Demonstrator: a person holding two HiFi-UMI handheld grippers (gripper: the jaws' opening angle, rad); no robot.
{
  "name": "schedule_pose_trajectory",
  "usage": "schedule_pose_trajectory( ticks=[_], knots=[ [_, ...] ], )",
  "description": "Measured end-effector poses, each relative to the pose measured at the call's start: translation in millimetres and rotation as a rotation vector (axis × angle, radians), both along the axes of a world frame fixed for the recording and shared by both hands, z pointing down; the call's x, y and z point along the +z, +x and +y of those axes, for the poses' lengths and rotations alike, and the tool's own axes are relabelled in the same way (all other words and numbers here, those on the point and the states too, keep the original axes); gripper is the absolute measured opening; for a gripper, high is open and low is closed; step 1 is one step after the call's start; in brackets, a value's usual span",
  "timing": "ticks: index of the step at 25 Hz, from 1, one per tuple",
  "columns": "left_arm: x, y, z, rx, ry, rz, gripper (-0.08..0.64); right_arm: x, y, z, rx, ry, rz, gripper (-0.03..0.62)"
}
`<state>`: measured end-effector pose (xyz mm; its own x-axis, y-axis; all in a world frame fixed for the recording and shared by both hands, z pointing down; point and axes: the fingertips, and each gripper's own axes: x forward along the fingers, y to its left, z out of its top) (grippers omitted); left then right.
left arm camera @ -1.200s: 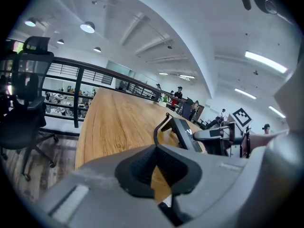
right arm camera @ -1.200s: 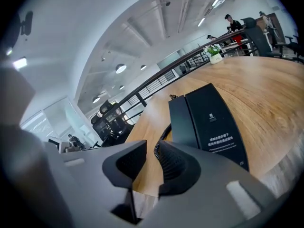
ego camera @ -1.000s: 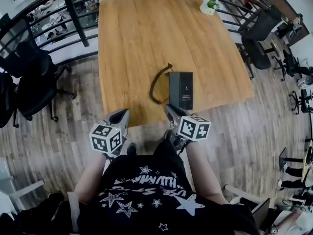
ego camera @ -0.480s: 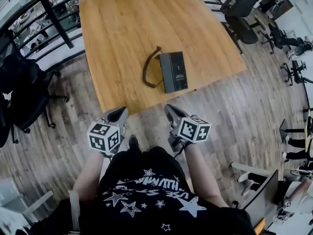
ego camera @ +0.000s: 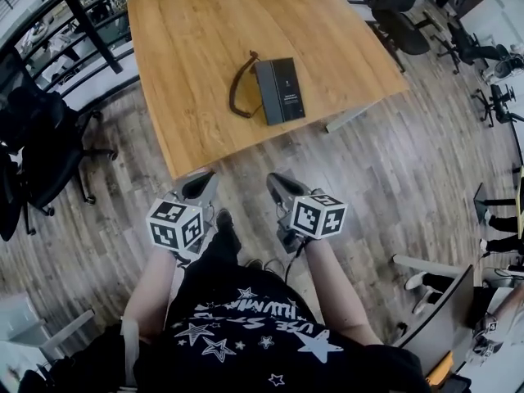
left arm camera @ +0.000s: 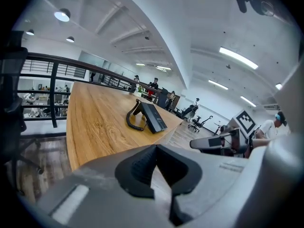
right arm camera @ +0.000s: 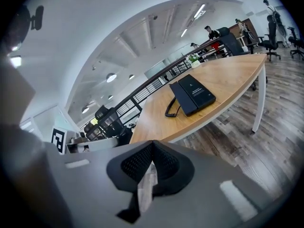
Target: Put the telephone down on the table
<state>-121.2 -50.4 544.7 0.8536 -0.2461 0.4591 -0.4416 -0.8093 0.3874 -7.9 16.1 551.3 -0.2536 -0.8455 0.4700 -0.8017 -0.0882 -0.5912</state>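
Note:
The black telephone (ego camera: 278, 90) lies flat on the wooden table (ego camera: 196, 31), its coiled cord (ego camera: 236, 97) looping off its left side. Both grippers hang over the floor, well short of the table's near edge, and neither touches the phone. My left gripper (ego camera: 199, 185) has its pads together with nothing in them. My right gripper (ego camera: 278, 183) is likewise shut and empty. In the left gripper view the telephone (left arm camera: 151, 118) sits far beyond the closed tips (left arm camera: 156, 147). In the right gripper view the telephone (right arm camera: 194, 94) is also distant, ahead of the tips (right arm camera: 153, 144).
Black office chairs (ego camera: 41, 137) stand left of the table by a dark railing (ego camera: 82, 23). More chairs (ego camera: 401, 23) are at the upper right. A table leg (ego camera: 348, 117) shows under the near right edge. Wooden floor (ego camera: 393, 187) surrounds me.
Both grippers have drawn back from the table's near edge, which is now farther away. The telephone stays where it lay on the table.

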Motion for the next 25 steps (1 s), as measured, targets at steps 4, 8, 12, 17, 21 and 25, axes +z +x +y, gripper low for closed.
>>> schedule_pose_trajectory(
  ticks=[4, 8, 12, 17, 21, 25],
  knots=[
    [-8.5, -14.4, 26.6, 0.0, 0.017, 0.001, 0.002, -8.8, -16.1, 25.9, -0.007, 0.022, 0.014, -0.002],
    [-16.8, -32.3, 54.1, -0.017, 0.027, 0.017, 0.002, -13.5, -35.0, 53.0, -0.027, 0.029, 0.029, -0.002],
    [-18.1, -44.9, 80.3, -0.021, 0.027, 0.02, 0.002, -20.3, -44.6, 73.6, -0.039, 0.04, 0.048, -0.002],
    [-14.6, -57.7, 100.4, -0.022, 0.021, 0.035, 0.002, -23.9, -59.4, 93.2, -0.05, 0.047, 0.08, -0.002],
    [-21.9, -52.1, 123.9, -0.005, 0.033, 0.044, 0.002, -27.5, -59.6, 115.8, -0.052, 0.047, 0.092, -0.002],
    [-29.0, -42.7, 149.1, 0.005, 0.038, 0.039, 0.002, -32.7, -52.2, 138.0, -0.05, 0.045, 0.091, -0.002]
  ],
)
